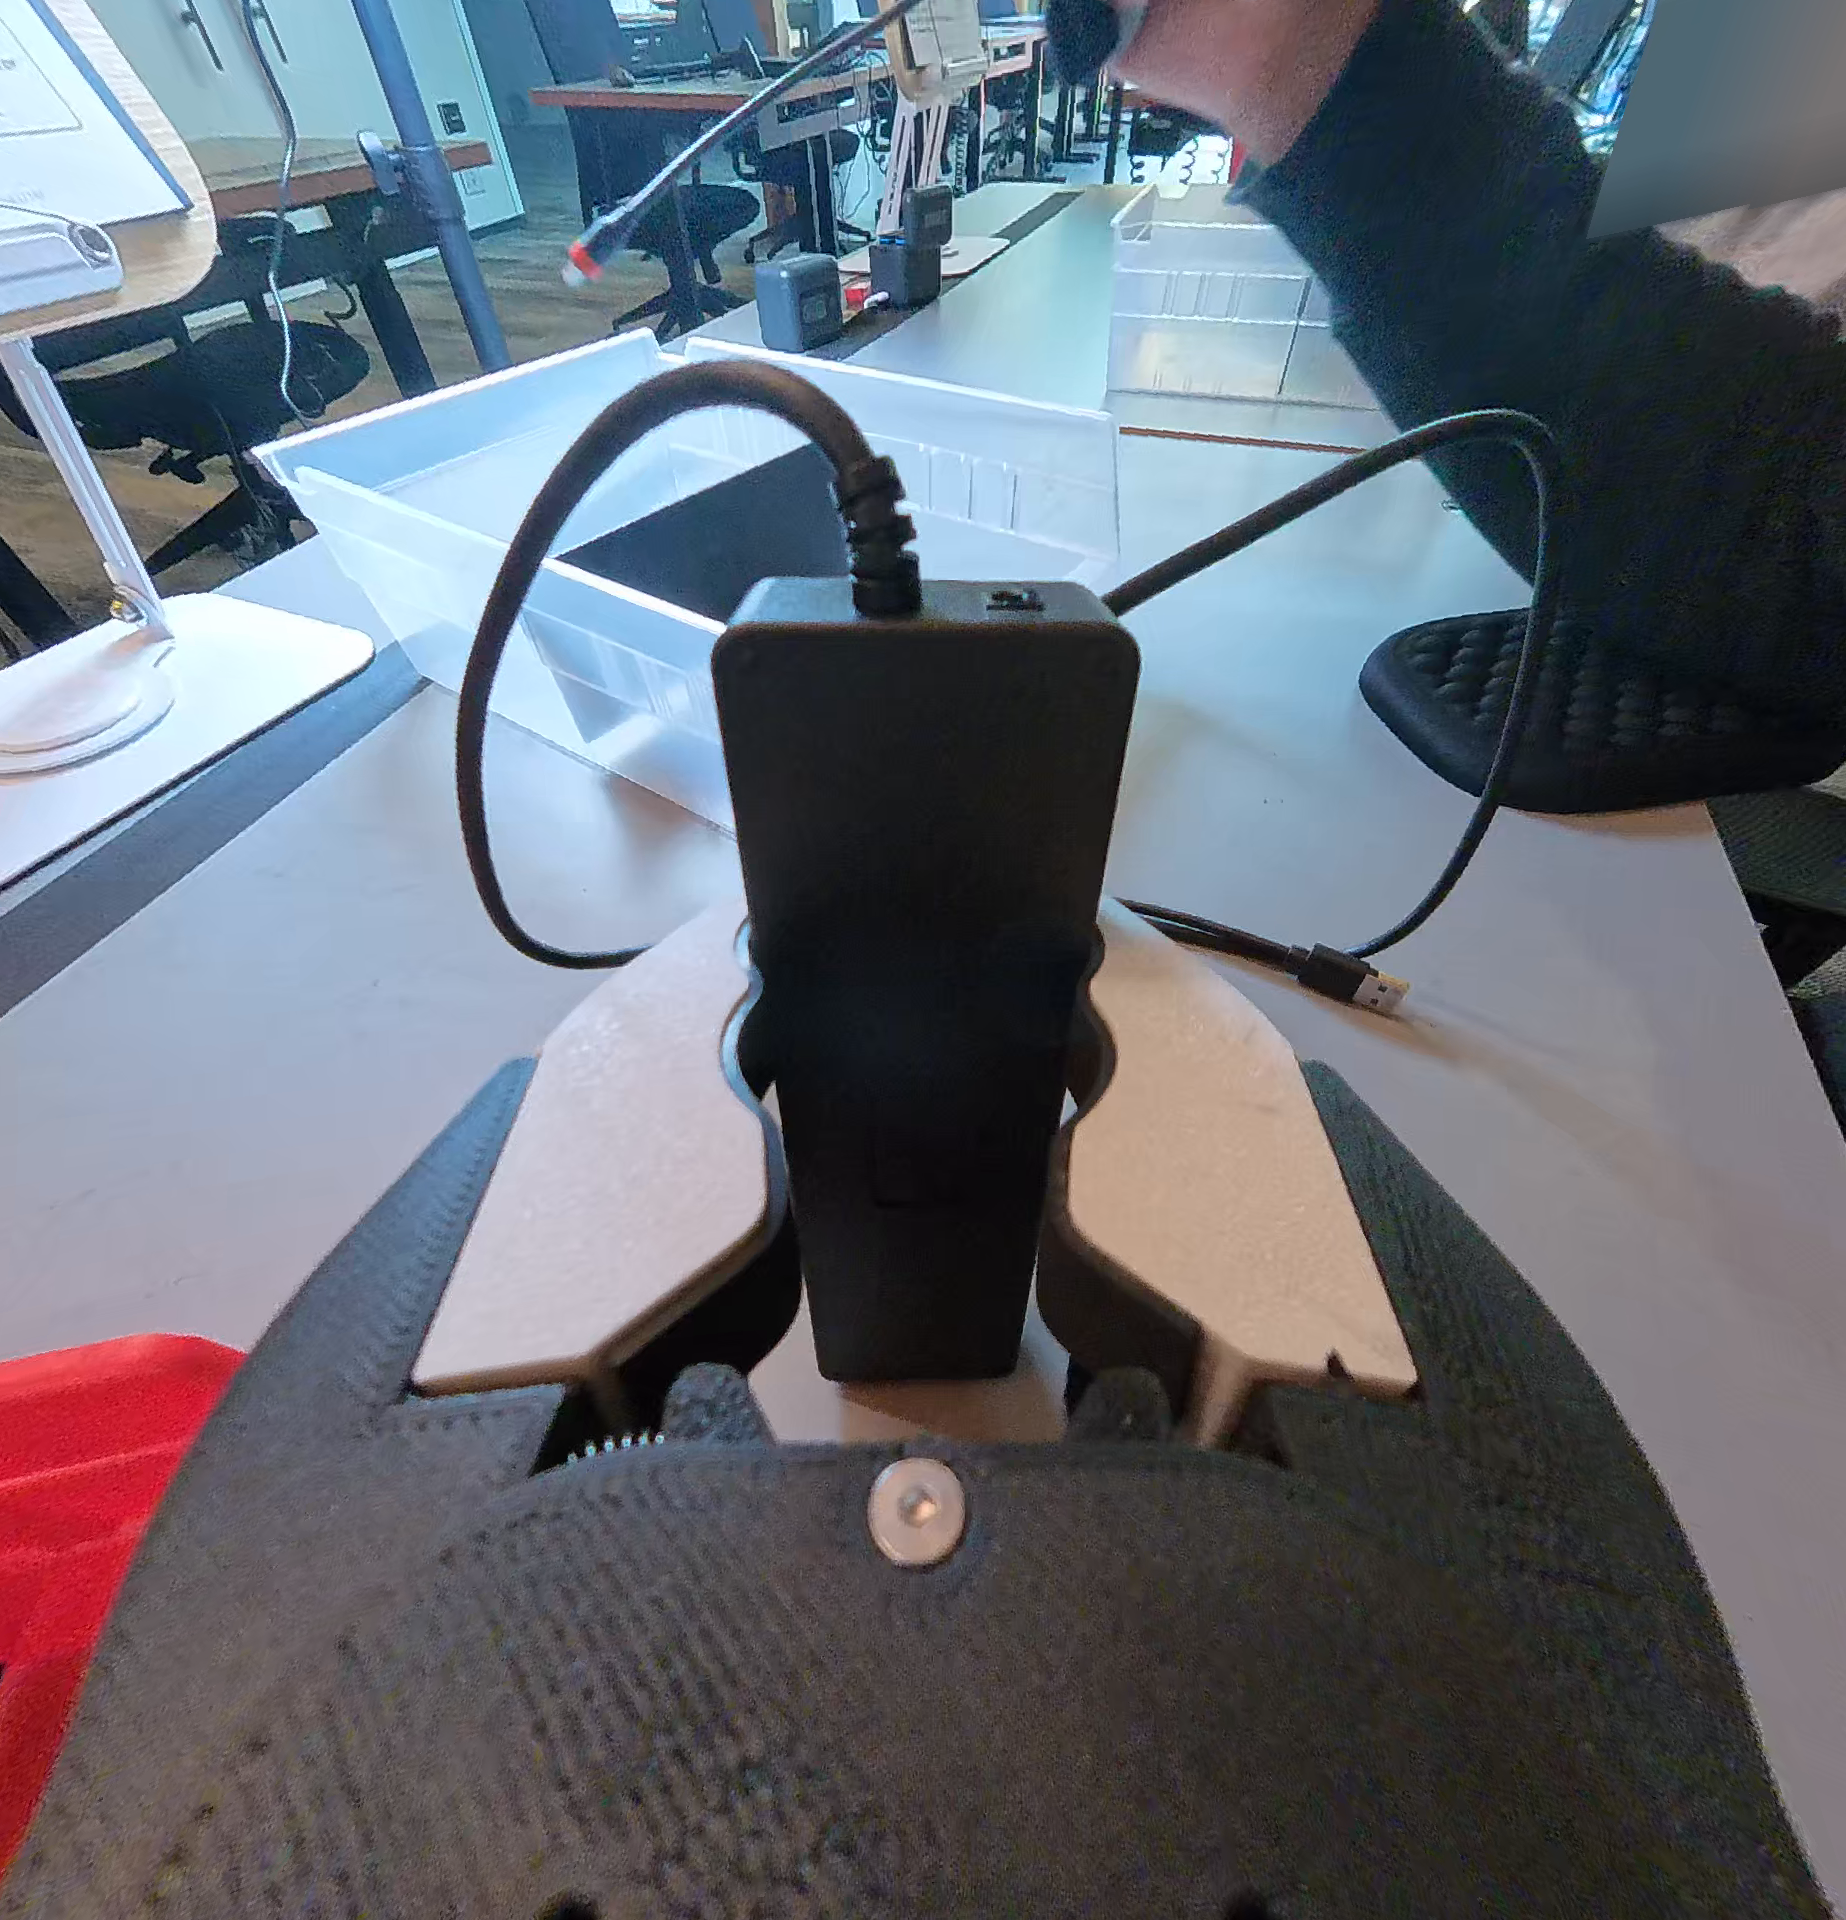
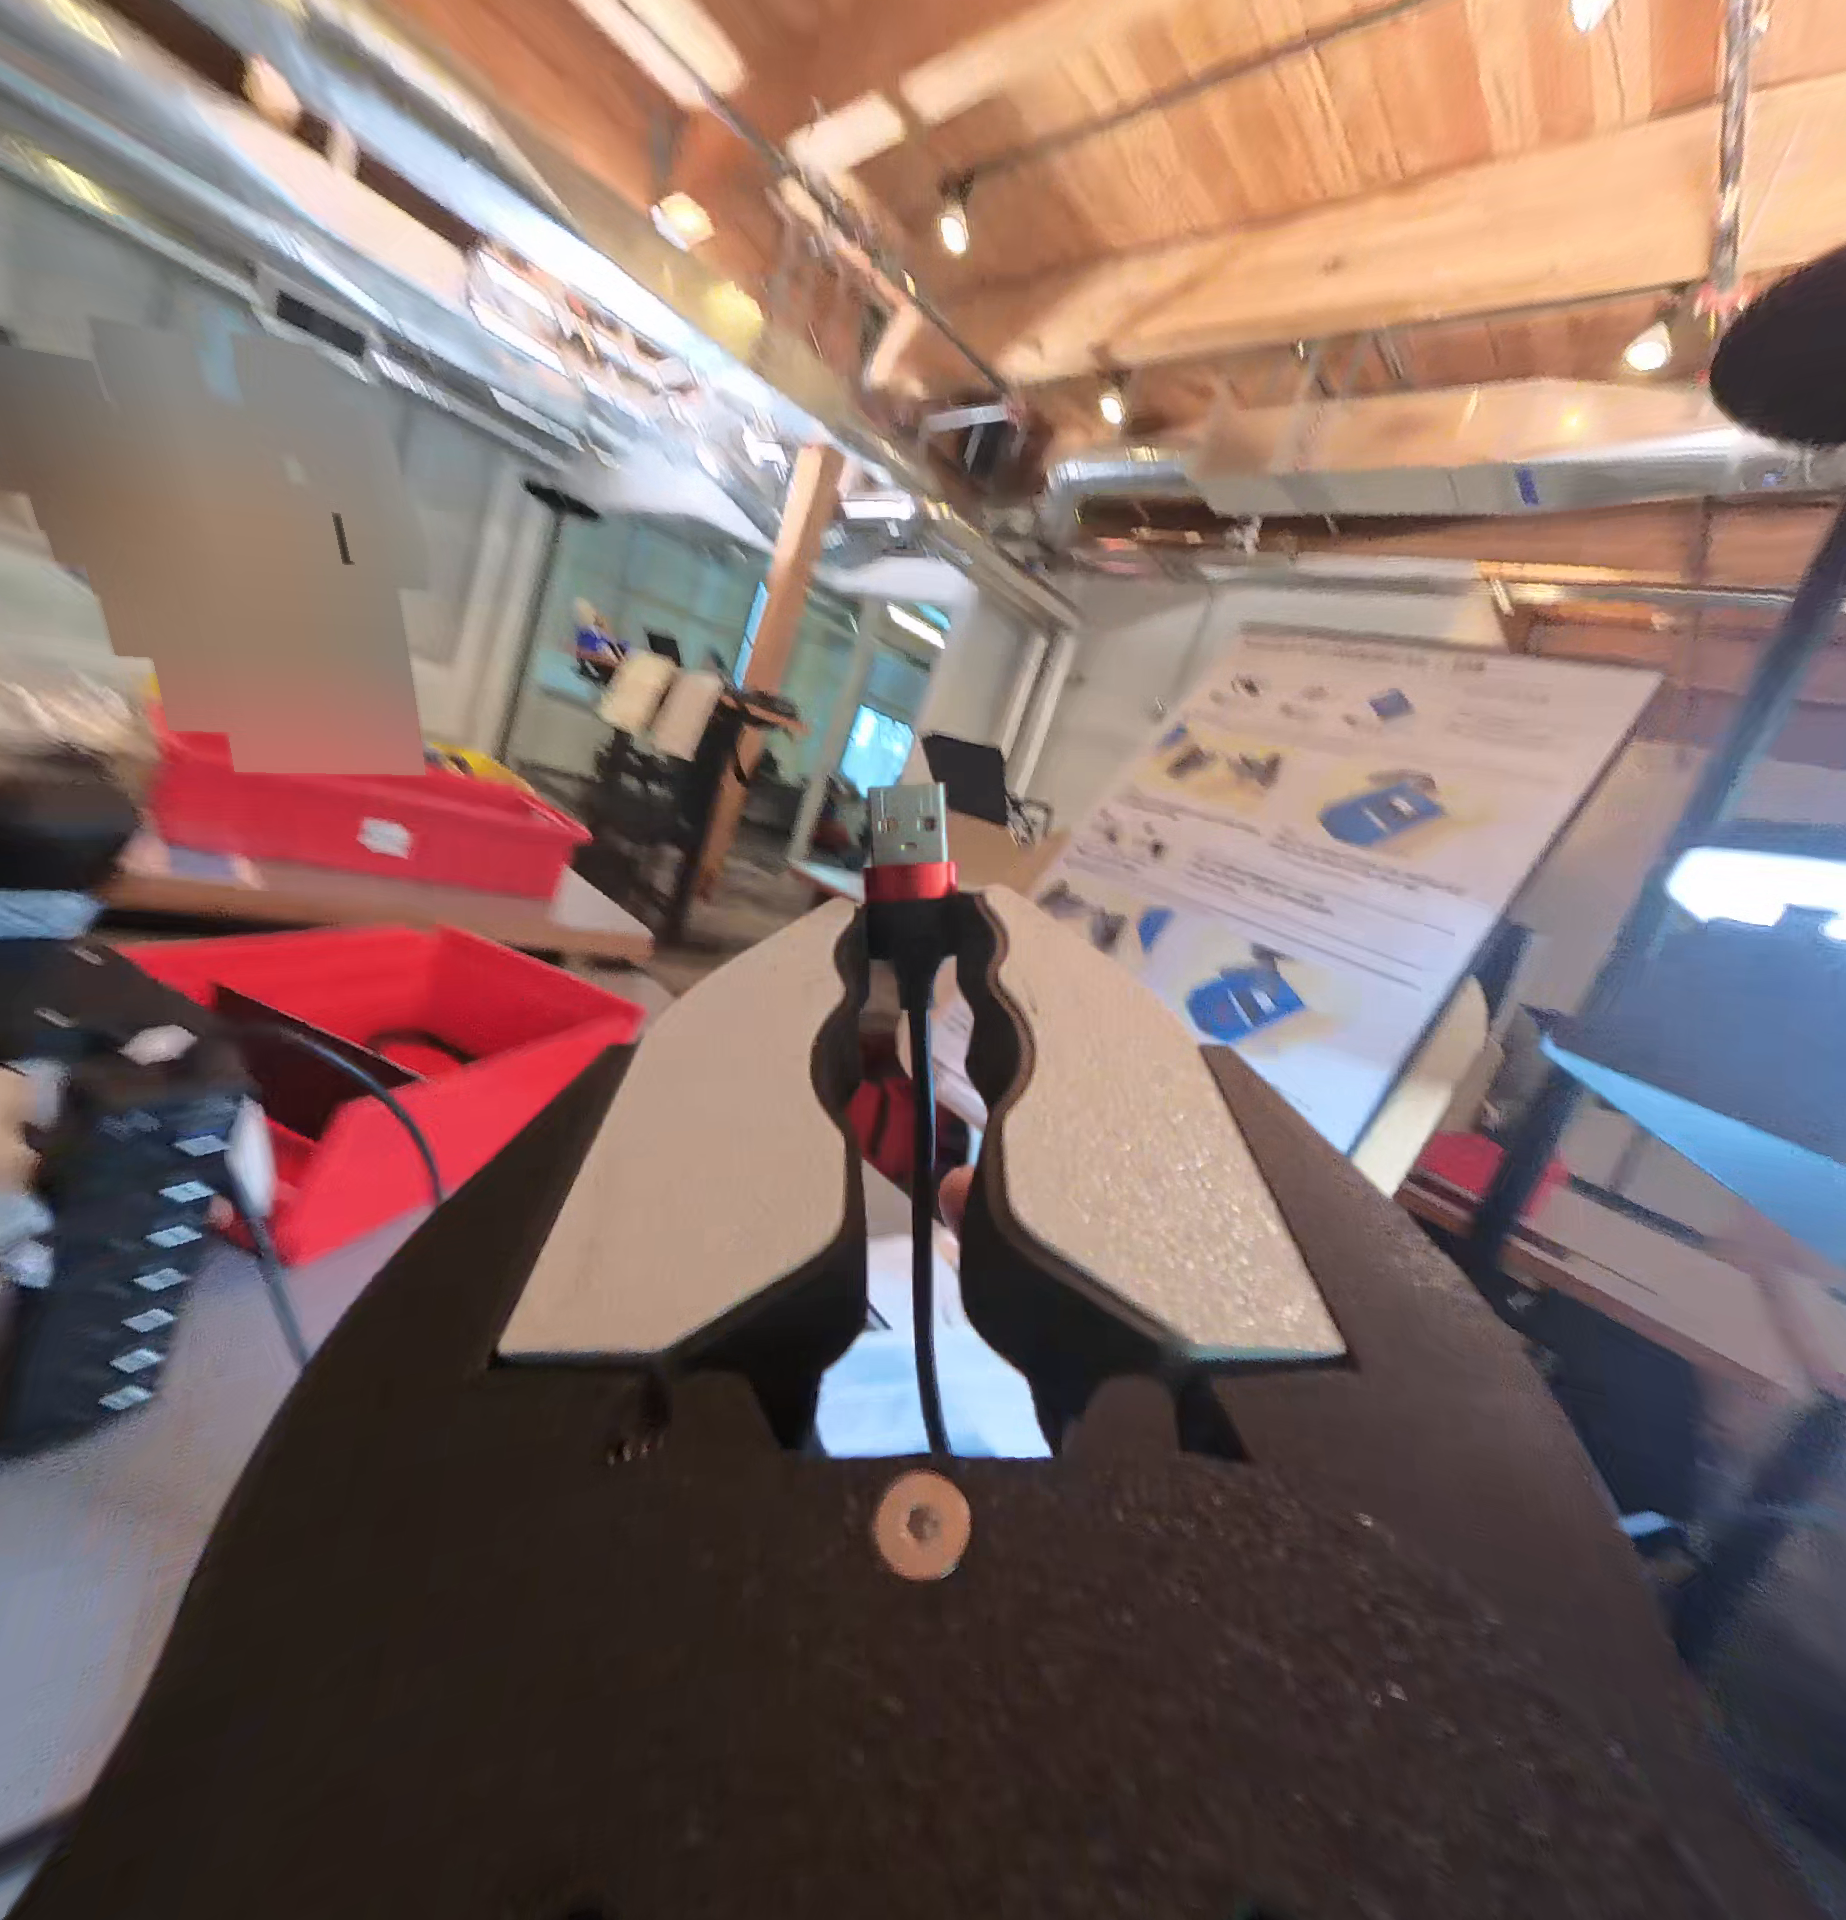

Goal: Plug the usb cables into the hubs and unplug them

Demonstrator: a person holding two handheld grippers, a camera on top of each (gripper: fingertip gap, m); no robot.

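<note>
My left gripper is shut on a black USB hub and holds it above the grey table, pointing away. The hub's own black cable loops left from its far end. A loose black USB plug lies on the table to the right. My right gripper is shut on a red-collared USB cable, its silver plug sticking out past the fingertips, raised and pointing up toward the room. The other end of that cable dangles at the top of the left wrist view.
A clear plastic bin sits behind the hub, another farther back. A white stand base is at left, a red bin at lower left. A person's dark sleeve crosses at upper right. Red bins and a poster board show in the right wrist view. The grippers' ends are close to 30 centimeters from one another.
</note>
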